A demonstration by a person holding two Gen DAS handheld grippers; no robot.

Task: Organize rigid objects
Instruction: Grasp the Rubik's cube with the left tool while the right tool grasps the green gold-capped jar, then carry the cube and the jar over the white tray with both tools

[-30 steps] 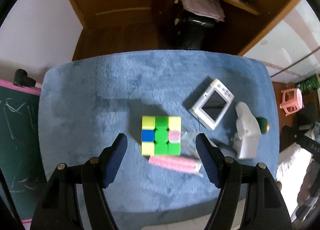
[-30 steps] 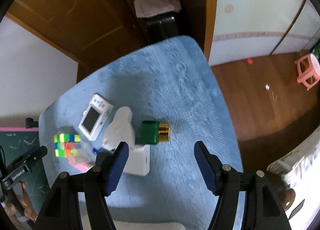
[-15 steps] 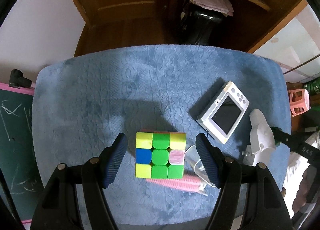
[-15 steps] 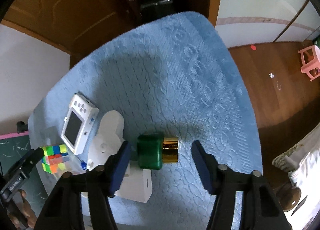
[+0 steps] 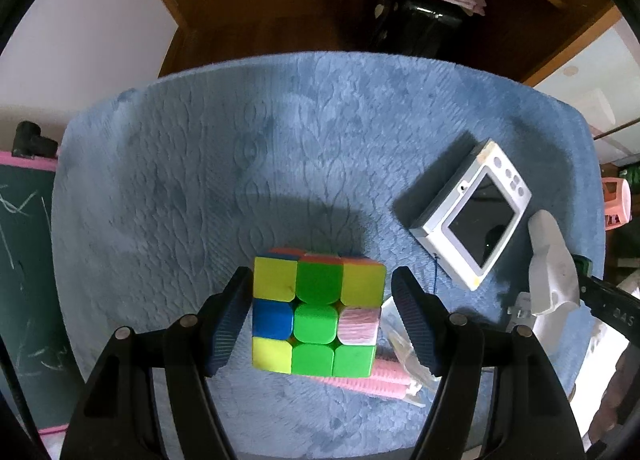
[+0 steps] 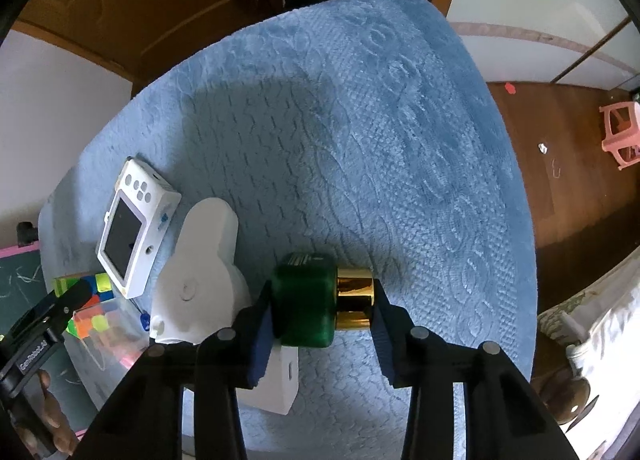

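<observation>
Beyond blue quilted tabletop [image 6: 360, 132], wooden floor [image 6: 568, 164].

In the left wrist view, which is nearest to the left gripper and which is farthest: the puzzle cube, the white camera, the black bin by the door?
1. The puzzle cube: between the fingers of the left gripper.
2. The white camera: on the blue cloth, ahead and to the right.
3. The black bin: beyond the cloth's far edge, on the floor.

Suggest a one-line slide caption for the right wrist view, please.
Right gripper fingers bracket a green bottle with a gold cap lying on the blue cloth, beside a white camera.
</observation>
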